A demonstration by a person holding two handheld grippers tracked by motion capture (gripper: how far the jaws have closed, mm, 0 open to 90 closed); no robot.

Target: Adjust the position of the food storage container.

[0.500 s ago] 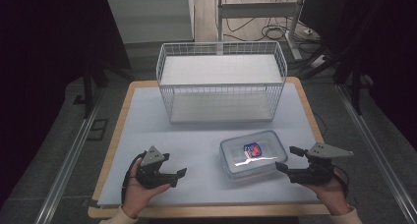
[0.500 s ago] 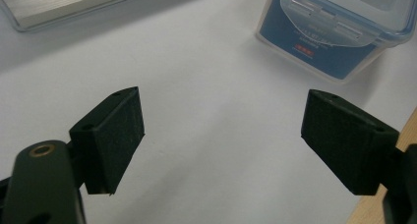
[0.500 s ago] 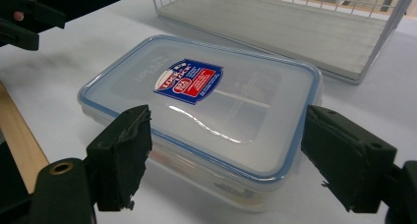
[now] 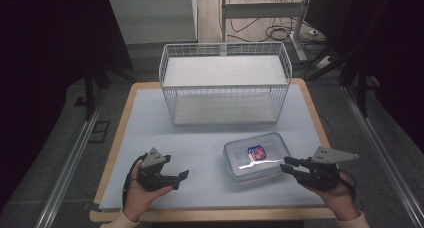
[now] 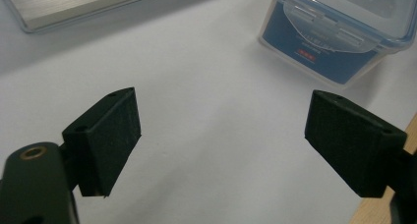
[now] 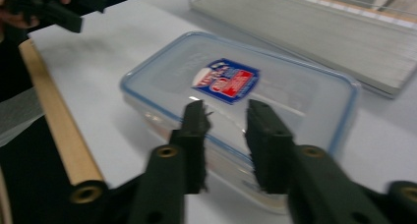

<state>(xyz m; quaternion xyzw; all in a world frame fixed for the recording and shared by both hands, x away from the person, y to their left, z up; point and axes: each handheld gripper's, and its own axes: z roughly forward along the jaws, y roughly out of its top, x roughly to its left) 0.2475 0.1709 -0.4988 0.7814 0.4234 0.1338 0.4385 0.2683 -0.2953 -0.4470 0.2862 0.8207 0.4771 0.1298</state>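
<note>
Clear plastic container (image 4: 257, 158) with unreadable red-blue label (image 4: 257, 153); left tool (image 4: 181, 176) wide open, right tool (image 4: 287, 165) narrowly open, empty.

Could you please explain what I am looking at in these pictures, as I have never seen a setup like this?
A person sits at a table and holds a hand-operated grasping tool in each hand; there is no robot arm. The high view looks down from above the person's side. Each of the other two pictures comes from a camera riding on one tool, looking along its two black jaws.

On the table stand a white wire basket at the far side and a clear lidded plastic container with a red and blue label nearer the person.

The left tool has its jaws wide apart over bare table and holds nothing. The right tool points at the container's edge, its jaws narrowly apart; it grips nothing yet.
</note>
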